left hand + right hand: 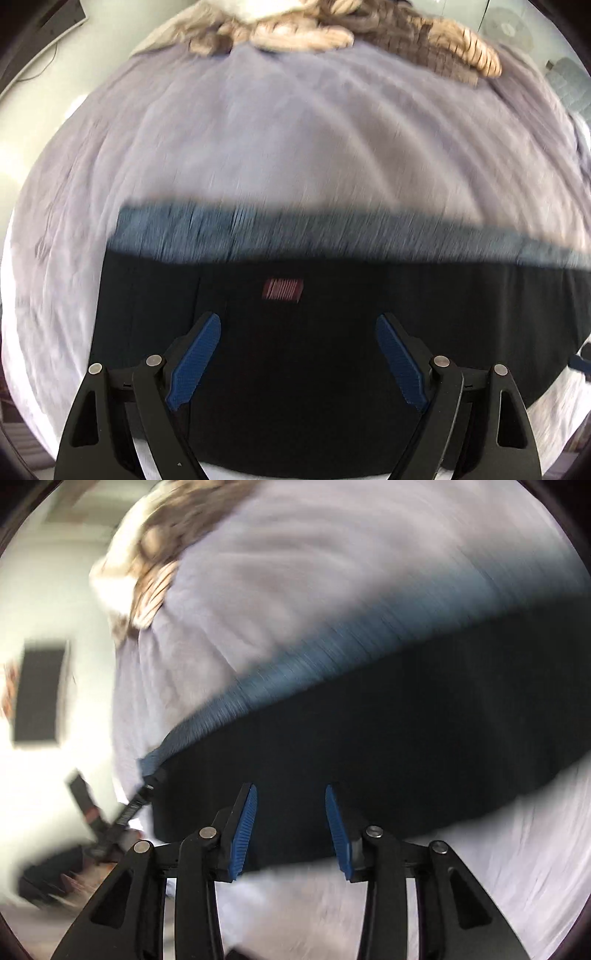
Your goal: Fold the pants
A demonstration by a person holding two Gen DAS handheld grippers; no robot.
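Smooth black pants with a ribbed blue waistband are spread flat on a wrinkled lavender bedsheet. The left gripper is held wide apart above the dark cloth, gripping nothing. The right gripper is likewise parted, over the pants' near edge.
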